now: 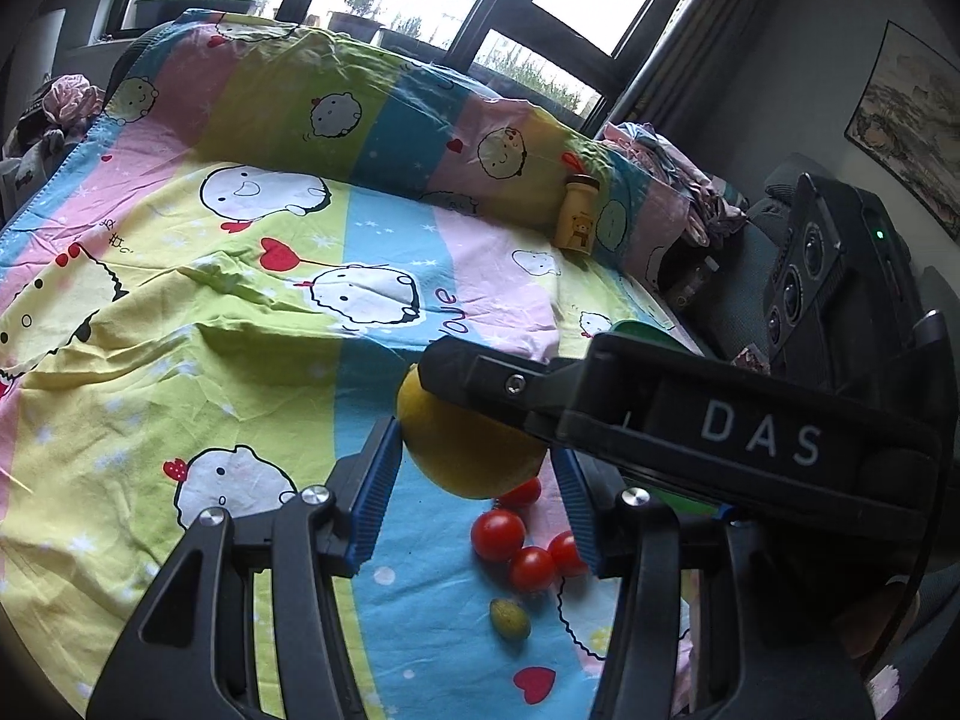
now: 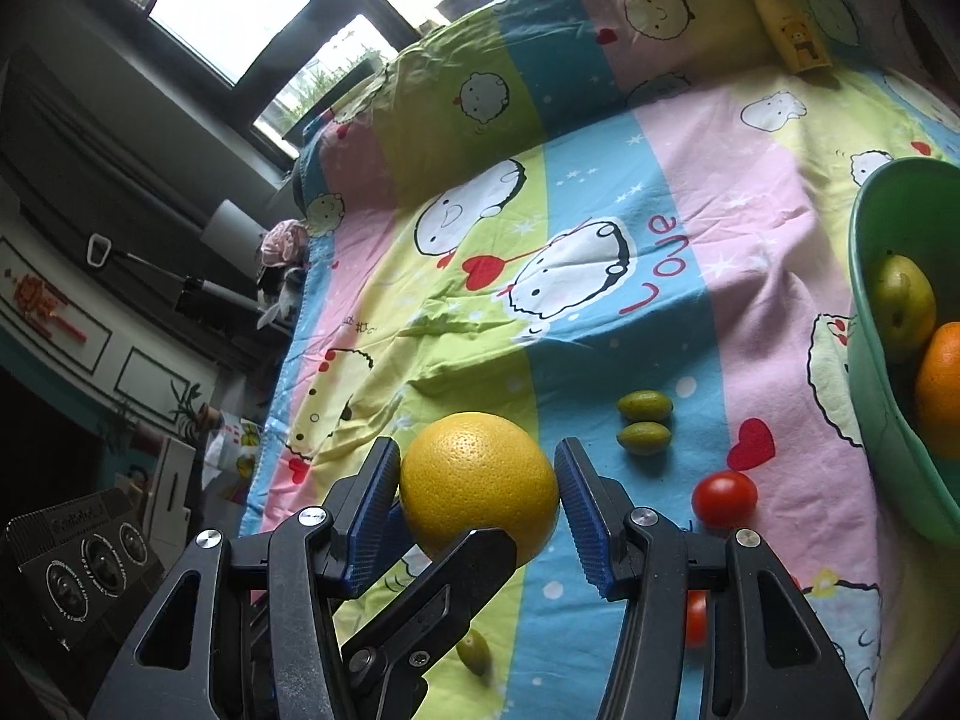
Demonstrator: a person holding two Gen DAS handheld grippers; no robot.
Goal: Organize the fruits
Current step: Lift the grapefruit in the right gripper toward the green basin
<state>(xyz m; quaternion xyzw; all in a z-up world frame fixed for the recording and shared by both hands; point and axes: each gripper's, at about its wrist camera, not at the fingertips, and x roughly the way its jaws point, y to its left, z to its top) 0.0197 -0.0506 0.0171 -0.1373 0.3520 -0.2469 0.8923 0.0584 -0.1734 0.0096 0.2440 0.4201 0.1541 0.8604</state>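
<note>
A large yellow citrus fruit (image 1: 468,456) (image 2: 474,474) hangs a little above the cartoon bedsheet (image 1: 240,360), held by both grippers at once. My left gripper (image 1: 475,441) is shut on it, blue pads against its sides. My right gripper (image 2: 479,450) is shut on it crosswise; one of its black fingers (image 1: 480,381) lies over the fruit's top. Several cherry tomatoes (image 1: 498,534) and a small green fruit (image 1: 510,618) lie on the sheet below. Two more green fruits (image 2: 645,405) and a tomato (image 2: 724,498) lie to the right.
A green bowl (image 2: 882,438) stands at the right edge of the bed with a green-yellow fruit (image 2: 903,300) and an orange (image 2: 942,390) inside. A yellow bottle (image 1: 579,213) leans against the pillow roll at the back. Windows run behind the bed.
</note>
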